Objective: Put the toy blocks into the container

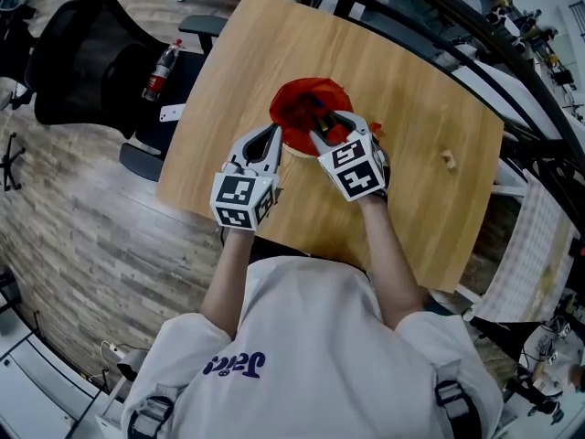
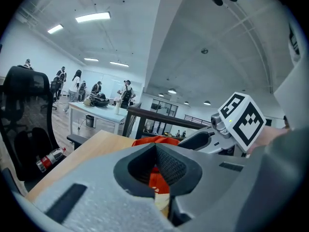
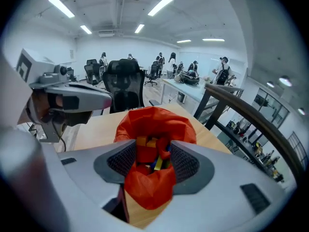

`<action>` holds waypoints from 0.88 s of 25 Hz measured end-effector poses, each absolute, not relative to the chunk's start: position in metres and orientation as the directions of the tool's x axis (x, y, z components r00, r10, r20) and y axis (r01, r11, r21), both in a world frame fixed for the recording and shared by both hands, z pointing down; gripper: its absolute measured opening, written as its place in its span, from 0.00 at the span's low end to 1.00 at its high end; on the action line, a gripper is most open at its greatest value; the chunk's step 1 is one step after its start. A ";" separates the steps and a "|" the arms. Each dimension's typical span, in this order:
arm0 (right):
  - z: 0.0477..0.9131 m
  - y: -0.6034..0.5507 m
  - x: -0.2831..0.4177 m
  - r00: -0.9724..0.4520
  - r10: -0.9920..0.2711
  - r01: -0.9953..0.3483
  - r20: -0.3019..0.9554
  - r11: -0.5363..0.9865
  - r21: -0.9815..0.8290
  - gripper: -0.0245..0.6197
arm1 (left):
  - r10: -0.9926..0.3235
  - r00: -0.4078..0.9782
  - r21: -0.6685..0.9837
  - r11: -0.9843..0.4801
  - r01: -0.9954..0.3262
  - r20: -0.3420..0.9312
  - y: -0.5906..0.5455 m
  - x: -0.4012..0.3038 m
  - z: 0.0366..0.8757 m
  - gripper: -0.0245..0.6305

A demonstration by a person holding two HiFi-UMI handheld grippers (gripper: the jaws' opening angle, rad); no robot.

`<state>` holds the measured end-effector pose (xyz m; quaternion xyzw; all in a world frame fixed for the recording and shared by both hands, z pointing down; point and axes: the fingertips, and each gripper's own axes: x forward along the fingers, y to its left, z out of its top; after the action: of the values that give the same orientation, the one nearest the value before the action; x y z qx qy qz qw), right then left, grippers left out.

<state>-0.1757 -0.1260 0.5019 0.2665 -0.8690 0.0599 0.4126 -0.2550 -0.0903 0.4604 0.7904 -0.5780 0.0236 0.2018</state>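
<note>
Tabletop (image 1: 411,90): crumpled red bag (image 1: 306,99), left hand-held gripper (image 1: 274,135) clamped on, right hand-held gripper (image 1: 331,128) apart.

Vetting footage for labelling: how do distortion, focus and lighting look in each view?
Head view: table edges bow, evenly lit, red bag sharp. Left gripper view: fisheye, dark corners, near jaws soft. Right gripper view: fisheye, ceiling lights glare, blocks distinct.

Shirt (image 1: 302,337): one word of purple script lettering (image 1: 233,364) on the back, upside down in the head view; not legible with certainty.
Left cube (image 1: 242,199) and right cube (image 1: 356,170): black-and-white square code markers, with no letters or numbers.
Bottle (image 1: 160,71): red label (image 1: 157,79), print too small to read.
No other text is readable.
</note>
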 end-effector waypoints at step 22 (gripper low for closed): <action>0.490 -0.111 0.042 -0.503 -0.558 -0.725 0.660 0.688 0.028 0.37 | -0.679 0.676 0.270 -0.620 -0.737 0.286 -0.093 -0.024 0.459 0.05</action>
<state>0.0415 -0.1111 0.4898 0.3741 -0.8576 0.1274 0.3293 -0.0243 -0.0930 0.4593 0.8966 -0.3947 0.0783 0.1848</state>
